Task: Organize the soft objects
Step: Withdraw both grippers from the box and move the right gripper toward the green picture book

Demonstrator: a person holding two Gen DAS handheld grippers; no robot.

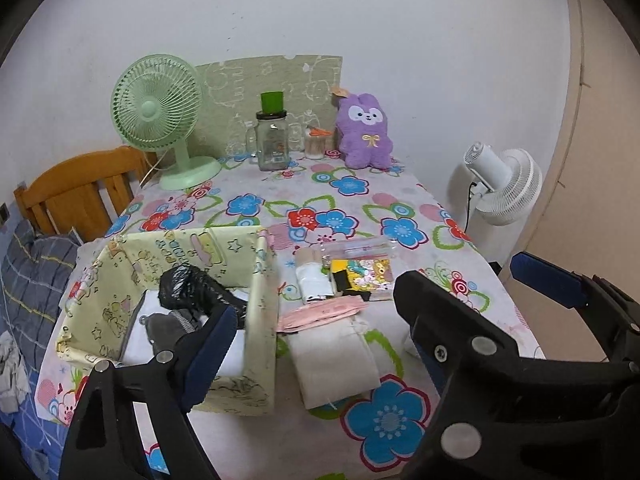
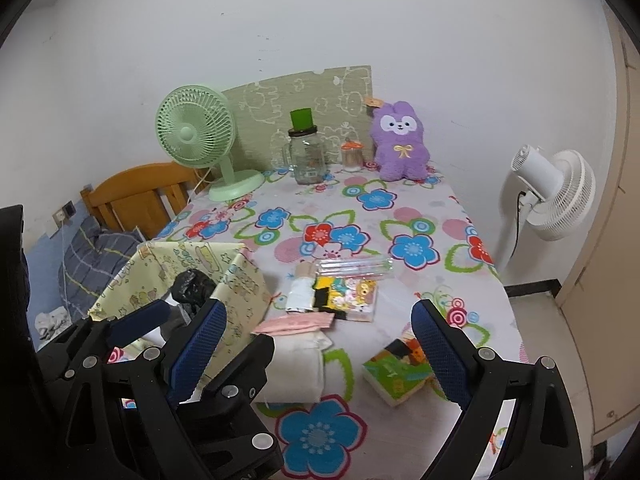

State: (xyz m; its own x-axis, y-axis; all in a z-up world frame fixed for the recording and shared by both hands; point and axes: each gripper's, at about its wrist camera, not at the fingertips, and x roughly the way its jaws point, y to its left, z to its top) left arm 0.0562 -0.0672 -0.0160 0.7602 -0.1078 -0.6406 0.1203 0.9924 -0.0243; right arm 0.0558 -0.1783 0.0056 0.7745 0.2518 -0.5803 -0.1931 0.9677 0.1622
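Observation:
A yellow fabric box (image 1: 260,320) (image 2: 240,300) stands at the table's near left, holding a black bag (image 1: 188,284) and grey and white soft items. A folded cream cloth (image 1: 332,356) (image 2: 296,368) lies beside the box, a pink packet (image 1: 320,312) on its far edge. Beyond lie a white roll (image 1: 314,284) and a sticker pouch (image 1: 364,276). A purple plush (image 1: 364,132) (image 2: 400,144) sits at the back. My left gripper (image 1: 316,344) is open above the cloth. My right gripper (image 2: 320,344) is open, the cloth between its fingers.
A green desk fan (image 1: 160,120), a glass jar with a green cup (image 1: 272,136) and a toothpick holder (image 1: 314,144) stand at the back. A green tissue pack (image 2: 396,376) lies near the right finger. A white floor fan (image 1: 504,184) stands right of the table; a wooden chair (image 1: 80,192) left.

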